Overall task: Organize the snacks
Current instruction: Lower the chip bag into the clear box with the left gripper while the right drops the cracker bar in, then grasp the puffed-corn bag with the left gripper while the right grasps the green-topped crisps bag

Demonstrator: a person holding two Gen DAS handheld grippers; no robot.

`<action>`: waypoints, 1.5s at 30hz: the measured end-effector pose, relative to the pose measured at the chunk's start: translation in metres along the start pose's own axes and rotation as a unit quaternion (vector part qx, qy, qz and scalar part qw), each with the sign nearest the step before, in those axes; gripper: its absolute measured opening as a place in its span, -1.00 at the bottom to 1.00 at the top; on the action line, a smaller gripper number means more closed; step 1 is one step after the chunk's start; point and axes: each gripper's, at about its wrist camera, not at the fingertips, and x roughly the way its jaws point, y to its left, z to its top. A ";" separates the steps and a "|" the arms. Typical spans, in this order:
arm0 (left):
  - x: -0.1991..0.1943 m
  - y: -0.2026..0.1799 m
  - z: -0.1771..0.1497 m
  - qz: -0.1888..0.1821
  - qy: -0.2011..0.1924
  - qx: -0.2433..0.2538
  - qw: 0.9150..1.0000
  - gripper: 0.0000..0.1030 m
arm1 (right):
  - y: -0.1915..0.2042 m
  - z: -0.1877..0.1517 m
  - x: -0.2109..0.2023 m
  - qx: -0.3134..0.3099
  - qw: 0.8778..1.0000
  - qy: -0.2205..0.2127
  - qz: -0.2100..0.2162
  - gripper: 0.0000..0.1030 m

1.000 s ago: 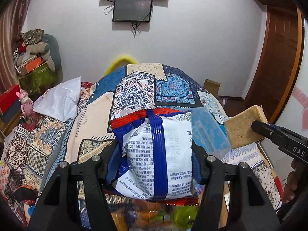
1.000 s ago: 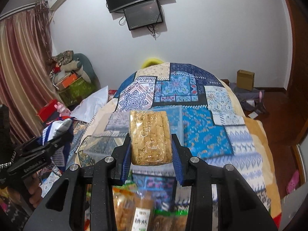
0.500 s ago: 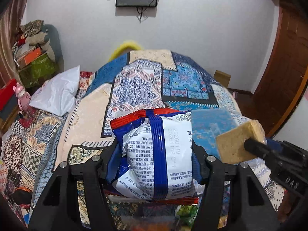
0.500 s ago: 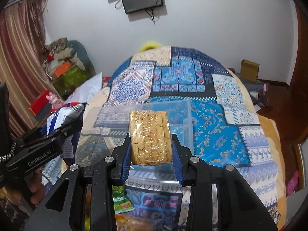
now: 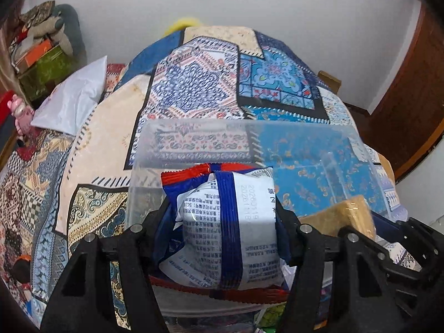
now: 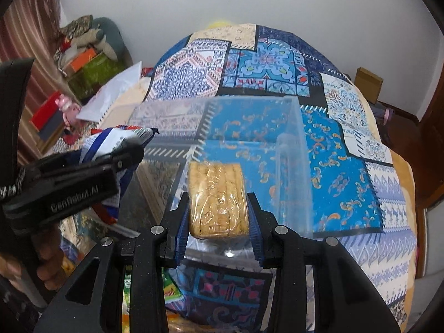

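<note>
A clear bin (image 6: 249, 127) sits on a patchwork bed (image 6: 360, 166), and both snacks hang at its near rim. The left gripper (image 5: 222, 222) has its fingers (image 5: 158, 222) closed on a blue, white and red bag (image 5: 224, 222), held upright with the red crimped top edge at twelve o'clock. The right gripper (image 6: 219, 208) clamps a tan cracker pack (image 6: 216, 199) between blue-padded fingers (image 6: 181, 222); in the left view that pack (image 5: 341, 216) shows at three o'clock, just beside the bag. Whether either snack is already past the rim cannot be told through the clear plastic. The bin looks light and rests on soft bedding, so a finger catching its near wall would probably tip or slide it. The two grippers are near each other; lowering both at once could knock them together or press the pack against the bag. The puffed bag is slippery and could twist on release and land across the rim. Too hard a squeeze might crack the crackers. More packets (image 6: 172, 291) lie by the bin at six o'clock, a white pillow (image 5: 72, 100) at ten o'clock.
</note>
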 end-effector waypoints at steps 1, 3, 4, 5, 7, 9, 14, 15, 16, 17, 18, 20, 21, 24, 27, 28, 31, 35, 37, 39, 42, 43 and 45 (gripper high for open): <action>0.001 0.002 0.000 0.003 0.004 -0.002 1.000 0.24 | 0.001 0.000 -0.001 -0.002 1.000 -0.002 -0.002 -0.29; 0.001 0.004 -0.001 0.006 0.011 -0.005 1.000 0.29 | 0.001 0.000 -0.007 -0.005 1.000 -0.005 -0.004 -0.25; -0.001 0.005 -0.001 0.006 0.011 -0.007 1.000 0.34 | 0.001 0.001 -0.010 -0.006 1.000 -0.007 -0.005 -0.16; -0.005 0.006 -0.002 0.005 0.009 -0.008 1.000 0.34 | 0.001 0.001 -0.016 -0.006 1.000 -0.012 -0.007 -0.05; -0.015 0.008 -0.001 0.003 -0.001 -0.008 1.000 0.39 | 0.003 0.002 -0.027 -0.008 1.000 -0.025 -0.009 0.09; -0.030 0.009 -0.001 0.005 -0.016 -0.007 1.000 0.48 | 0.004 0.003 -0.042 -0.012 0.999 -0.040 -0.009 0.15; -0.082 0.007 -0.009 0.007 -0.063 0.019 0.998 0.55 | 0.002 -0.005 -0.083 -0.017 0.997 -0.072 -0.009 0.20; -0.090 0.007 -0.011 0.007 -0.070 0.023 0.997 0.58 | 0.002 -0.006 -0.091 -0.019 0.997 -0.078 -0.011 0.20; -0.103 0.006 -0.016 0.007 -0.081 0.031 0.996 0.63 | 0.001 -0.009 -0.097 -0.020 0.996 -0.083 -0.013 0.21; -0.112 0.007 -0.020 0.008 -0.089 0.036 0.995 0.66 | -0.001 -0.011 -0.104 -0.021 0.996 -0.088 -0.016 0.21; -0.123 0.007 -0.026 0.009 -0.099 0.043 0.994 0.68 | -0.002 -0.015 -0.112 -0.022 0.995 -0.093 -0.019 0.23; -0.143 0.008 -0.036 0.012 -0.115 0.056 0.992 0.75 | -0.005 -0.023 -0.125 -0.019 0.994 -0.103 -0.021 0.38; -0.152 0.009 -0.042 0.011 -0.121 0.061 0.991 0.75 | -0.006 -0.027 -0.131 -0.016 0.994 -0.108 -0.021 0.41; -0.175 0.015 -0.058 0.006 -0.132 0.066 0.989 0.81 | -0.010 -0.040 -0.145 -0.010 0.993 -0.112 -0.019 0.42; -0.187 0.026 -0.075 0.001 -0.133 0.059 0.989 0.86 | -0.011 -0.053 -0.151 -0.007 0.994 -0.109 -0.018 0.42; -0.188 0.030 -0.081 0.002 -0.132 0.054 0.990 0.86 | -0.011 -0.057 -0.152 -0.008 0.994 -0.107 -0.020 0.42; -0.183 0.041 -0.098 0.015 -0.118 0.045 0.992 0.86 | -0.011 -0.072 -0.151 -0.014 0.995 -0.095 -0.030 0.43; -0.168 0.054 -0.121 0.025 -0.086 0.037 0.995 0.86 | -0.013 -0.096 -0.143 -0.015 0.997 -0.070 -0.034 0.43; -0.160 0.059 -0.134 0.030 -0.073 0.036 0.996 0.86 | -0.014 -0.105 -0.138 -0.015 0.998 -0.059 -0.035 0.43; -0.153 0.064 -0.144 0.030 -0.062 0.034 0.997 0.86 | -0.016 -0.113 -0.131 -0.013 0.998 -0.043 -0.035 0.43; -0.142 0.072 -0.157 0.031 -0.040 0.026 0.998 0.86 | -0.019 -0.125 -0.117 -0.010 0.999 -0.012 -0.033 0.43; -0.136 0.075 -0.161 0.031 -0.029 0.022 0.999 0.86 | -0.019 -0.128 -0.113 -0.009 0.999 -0.006 -0.034 0.43; -0.127 0.078 -0.168 0.032 -0.016 0.017 0.999 0.86 | -0.022 -0.132 -0.103 -0.005 0.999 0.009 -0.032 0.43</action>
